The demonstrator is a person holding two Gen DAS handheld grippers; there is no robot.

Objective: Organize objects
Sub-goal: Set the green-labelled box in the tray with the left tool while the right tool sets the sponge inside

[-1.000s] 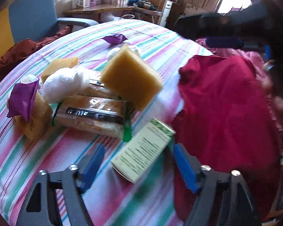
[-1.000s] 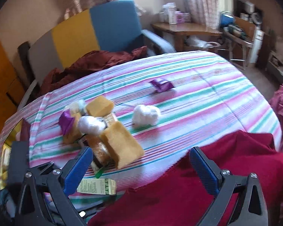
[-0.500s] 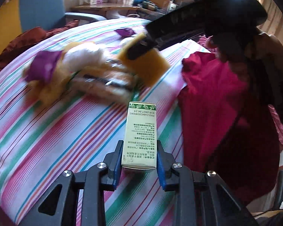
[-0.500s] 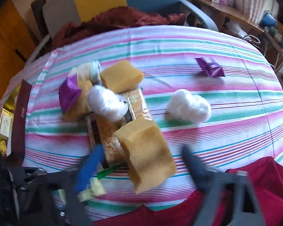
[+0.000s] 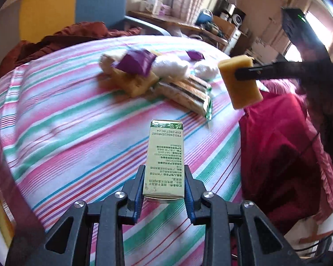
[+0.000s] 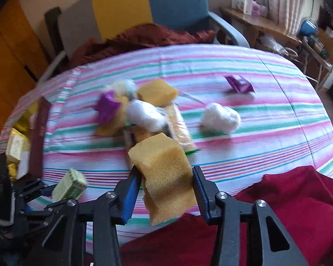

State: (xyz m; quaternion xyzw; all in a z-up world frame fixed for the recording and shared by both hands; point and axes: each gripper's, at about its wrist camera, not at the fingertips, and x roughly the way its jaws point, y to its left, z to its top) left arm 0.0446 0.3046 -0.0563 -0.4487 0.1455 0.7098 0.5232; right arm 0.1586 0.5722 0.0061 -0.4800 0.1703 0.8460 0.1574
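The round desk draped in a pink, green and white striped cloth (image 6: 266,115) is filling both views, its far rim curving away toward a blue and yellow upholstered armchair (image 6: 144,6). The wide stretch of cloth at the right of the right wrist view is lying open, with only a small purple wrapper (image 6: 239,84) and a white cotton wad (image 6: 219,119) on it. A crimson fabric sheet (image 6: 288,199) is hanging over the near rim. A heap of sponges, cotton and a clear-wrapped biscuit packet with green ends (image 5: 188,93) is crowding the middle.

The left tool (image 5: 164,188) is angling downward over the near cloth, pinching the lower end of a pale green printed cardboard box (image 5: 164,157) between its blue pads; the box is sticking straight forward, lifted off the cloth.

The right tool (image 6: 166,188) is also tilting down, its blue pads pressing into the sides of a yellow rectangular foam sponge (image 6: 166,175), which is hanging clear of the heap. In the left wrist view that sponge is floating above the desk's right edge, beside the crimson sheet.
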